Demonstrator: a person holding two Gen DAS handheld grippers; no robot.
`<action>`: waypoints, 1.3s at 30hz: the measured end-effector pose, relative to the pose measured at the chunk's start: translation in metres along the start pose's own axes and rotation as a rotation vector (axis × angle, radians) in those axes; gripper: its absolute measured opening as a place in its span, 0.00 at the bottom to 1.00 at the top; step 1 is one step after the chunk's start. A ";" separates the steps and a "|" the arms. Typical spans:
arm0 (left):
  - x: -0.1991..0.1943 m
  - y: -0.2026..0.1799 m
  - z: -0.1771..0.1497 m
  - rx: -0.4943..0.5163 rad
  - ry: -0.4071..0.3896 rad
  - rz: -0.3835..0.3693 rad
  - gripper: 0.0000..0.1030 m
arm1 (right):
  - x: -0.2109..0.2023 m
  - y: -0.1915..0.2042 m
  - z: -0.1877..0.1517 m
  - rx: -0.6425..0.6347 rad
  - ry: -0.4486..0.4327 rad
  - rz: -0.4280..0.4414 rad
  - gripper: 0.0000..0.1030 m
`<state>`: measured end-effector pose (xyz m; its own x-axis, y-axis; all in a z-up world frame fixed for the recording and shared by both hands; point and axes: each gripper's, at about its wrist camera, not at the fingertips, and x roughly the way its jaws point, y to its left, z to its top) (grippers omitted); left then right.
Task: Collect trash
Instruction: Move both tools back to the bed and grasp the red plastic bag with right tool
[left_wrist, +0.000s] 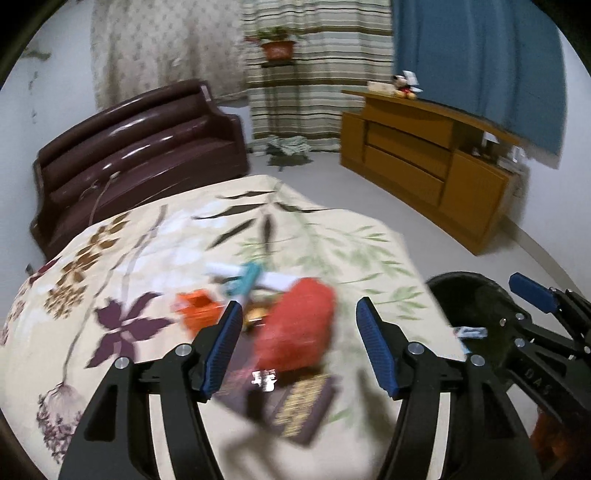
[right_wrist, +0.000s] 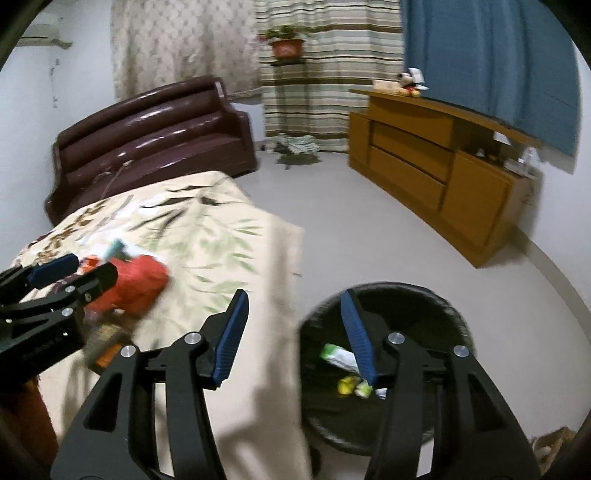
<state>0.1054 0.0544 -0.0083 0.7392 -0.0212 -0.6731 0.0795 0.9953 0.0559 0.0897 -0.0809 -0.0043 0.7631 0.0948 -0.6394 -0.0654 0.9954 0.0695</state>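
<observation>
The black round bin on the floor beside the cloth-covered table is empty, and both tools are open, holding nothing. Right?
Not quite. The black round bin already holds wrappers, as the right wrist view shows. The rest stands: the left tool and right tool are open, holding nothing.

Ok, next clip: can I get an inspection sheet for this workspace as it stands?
Surface: table under a floral cloth.
Job's things: red bag, orange box, teal packet and dark wrapper on the cloth; black bin on the floor, already holding scraps.
Clutter: blurred bits among the trash.
Grippers: left hand-held gripper open over the trash; right hand-held gripper open beside the bin's rim, both empty.
Cables: cord on the sofa.
Surroundings: wooden cabinet, curtains, potted plant.
</observation>
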 end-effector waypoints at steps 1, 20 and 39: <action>-0.001 0.007 -0.001 -0.008 0.000 0.009 0.61 | 0.000 0.008 0.002 -0.009 -0.002 0.014 0.52; -0.011 0.138 -0.031 -0.203 0.029 0.164 0.62 | 0.028 0.139 0.023 -0.113 0.035 0.180 0.55; 0.003 0.120 -0.037 -0.196 0.061 0.087 0.62 | 0.059 0.124 0.001 -0.112 0.172 0.128 0.42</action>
<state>0.0925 0.1776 -0.0311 0.6952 0.0656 -0.7158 -0.1191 0.9926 -0.0248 0.1274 0.0483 -0.0325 0.6240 0.2110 -0.7524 -0.2325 0.9694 0.0790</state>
